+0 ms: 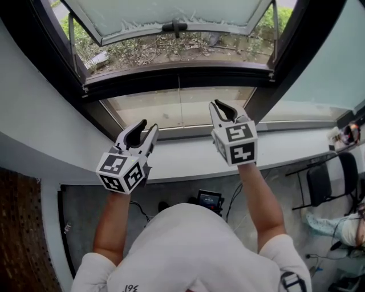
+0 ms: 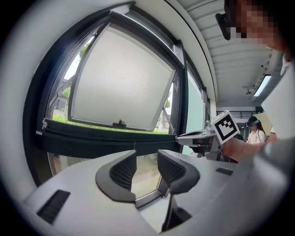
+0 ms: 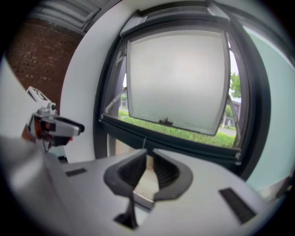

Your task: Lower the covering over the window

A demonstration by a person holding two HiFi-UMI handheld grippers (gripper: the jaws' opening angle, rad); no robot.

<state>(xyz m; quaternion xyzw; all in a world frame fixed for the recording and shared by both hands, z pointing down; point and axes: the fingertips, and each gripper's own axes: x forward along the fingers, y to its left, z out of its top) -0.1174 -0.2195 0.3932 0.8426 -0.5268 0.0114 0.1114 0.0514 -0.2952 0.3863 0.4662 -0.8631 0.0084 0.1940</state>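
Office-like workroom indicated, dark-framed awning window (image 1: 171, 16) over white sill (image 1: 182, 162), black chair (image 1: 320, 183), grey floor (image 1: 82, 222), brick wall (image 3: 41, 55) noted.

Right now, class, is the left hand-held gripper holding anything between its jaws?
No, the left hand-held gripper stands with its jaws apart and nothing between the pads.

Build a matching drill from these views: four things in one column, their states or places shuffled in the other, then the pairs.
Things
1. left gripper
2. right gripper
3. window sash
4. black chair

States or places
A. swung outward, open
B. jaws clearly apart, nothing between them
C. on the floor at the far right of the head view
D. jaws only narrowly apart, nothing between them

Pairs: 1-B, 2-D, 3-A, 4-C
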